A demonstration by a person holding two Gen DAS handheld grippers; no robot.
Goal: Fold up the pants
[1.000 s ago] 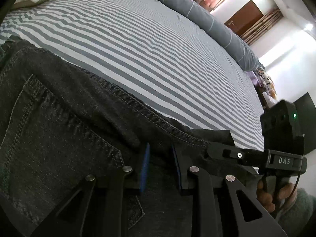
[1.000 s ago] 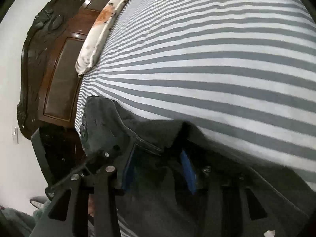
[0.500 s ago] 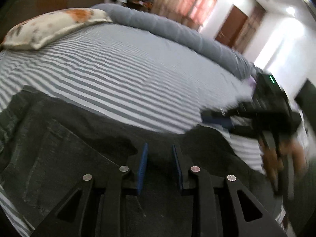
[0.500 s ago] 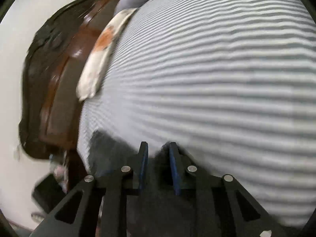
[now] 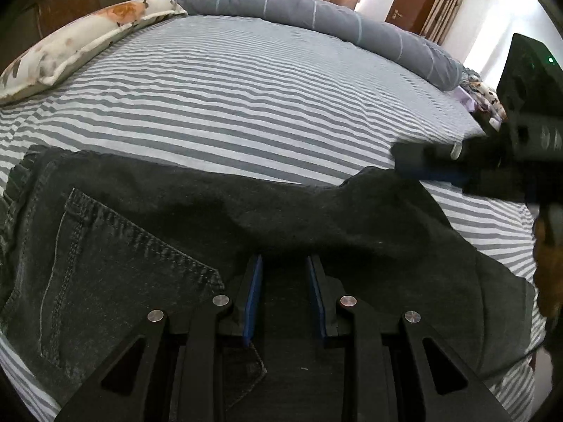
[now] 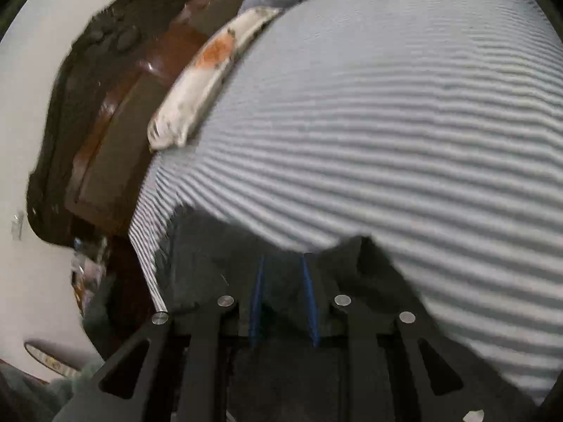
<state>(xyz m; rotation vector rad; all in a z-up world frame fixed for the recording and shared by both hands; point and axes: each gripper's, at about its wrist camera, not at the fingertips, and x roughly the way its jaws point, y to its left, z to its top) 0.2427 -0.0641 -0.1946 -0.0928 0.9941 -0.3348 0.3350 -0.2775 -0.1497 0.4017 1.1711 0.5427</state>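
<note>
- Nearest in the left wrist view, the left gripper (image 5: 283, 270) has its blue-padded fingers a little apart with dark denim bunched between them; whether the pads truly pinch the cloth I cannot tell.
- The pants (image 5: 147, 246) are dark grey-black jeans lying on the striped bedsheet (image 5: 267, 91), close to its near edge. A stitched back pocket (image 5: 116, 263) sits just left of the left gripper, and the waistband end lies further left.
- To the right of the pocket the cloth rises in a lifted ridge toward the right gripper (image 5: 427, 172), whose tip meets a raised corner of the denim.
- In the blurred right wrist view the right gripper (image 6: 283, 270) also shows a narrow gap filled with dark fabric; a firm clamp cannot be confirmed.
- Judgement: the fold looks to be in its early part, with one edge picked up by both grippers and not yet laid over. Carrying it across, flattening and any further folds remain.
- Beyond the pants lie a floral pillow (image 5: 81, 38) and a grey bolster (image 5: 316, 17).
</note>
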